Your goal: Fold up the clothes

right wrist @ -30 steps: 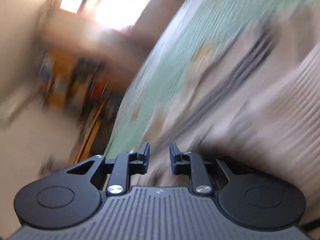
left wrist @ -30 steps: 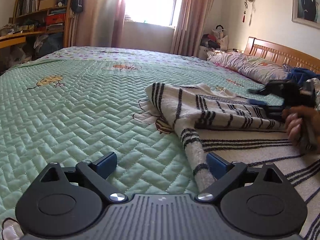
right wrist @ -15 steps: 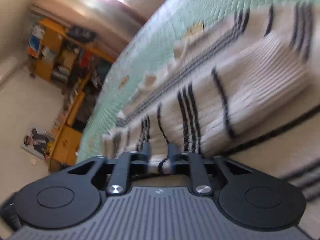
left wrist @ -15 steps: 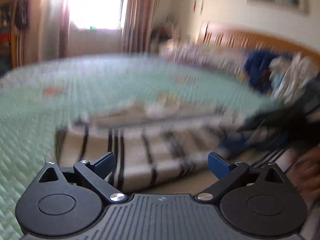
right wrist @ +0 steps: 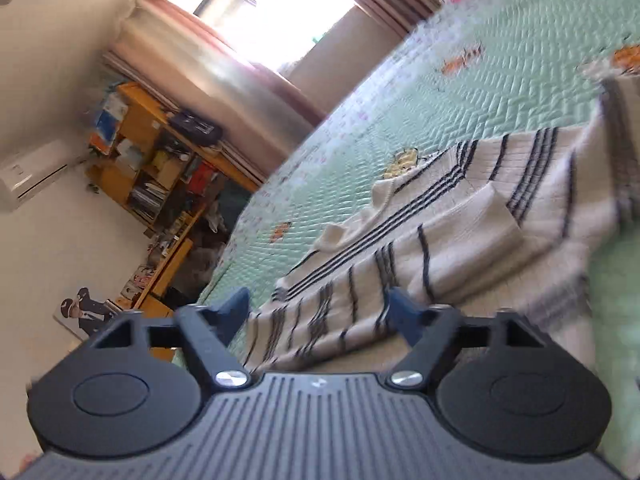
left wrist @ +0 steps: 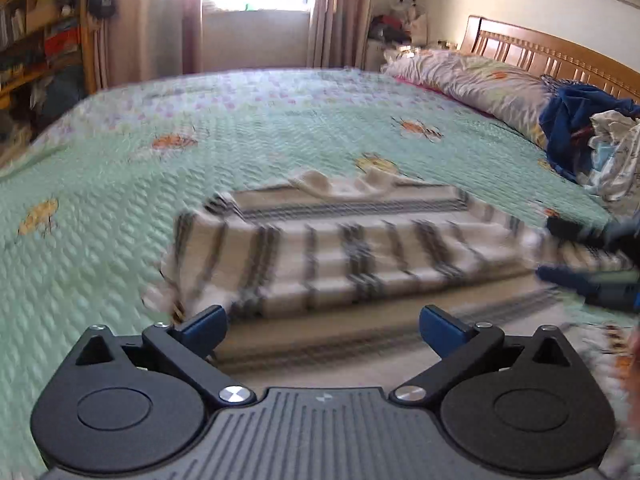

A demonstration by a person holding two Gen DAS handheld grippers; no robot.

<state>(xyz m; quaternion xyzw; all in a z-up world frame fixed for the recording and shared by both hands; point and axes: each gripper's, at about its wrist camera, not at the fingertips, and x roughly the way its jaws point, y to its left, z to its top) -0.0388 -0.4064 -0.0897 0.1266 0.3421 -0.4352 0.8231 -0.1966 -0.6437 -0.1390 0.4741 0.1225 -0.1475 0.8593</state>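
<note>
Left wrist view: the left gripper (left wrist: 322,322) is seen with jaws spread wide, its blue pads bare, nothing between them; they have just been opening a little further. A cream knit sweater (left wrist: 340,256) with dark stripe groups is laid folded into a rough rectangular block on the green quilted bedspread (left wrist: 120,200), herringbone-stitched with orange and yellow motifs. The sweater sits near the bed's front edge, just ahead of the jaws; its outline is motion-blurred. The right gripper (left wrist: 592,258) is seen at the sweater's right end, blurred. A floral pillow (left wrist: 468,80), a slatted wooden headboard (left wrist: 540,50) and a crumpled clothes pile (left wrist: 592,136) are shown at right.

Right wrist view: the right gripper (right wrist: 318,308) is shown tilted, jaws parted and just opening, hovering at the sweater's (right wrist: 460,232) ribbed edge, nothing pinched. A wooden bookshelf (right wrist: 152,160) is seen at left.
</note>
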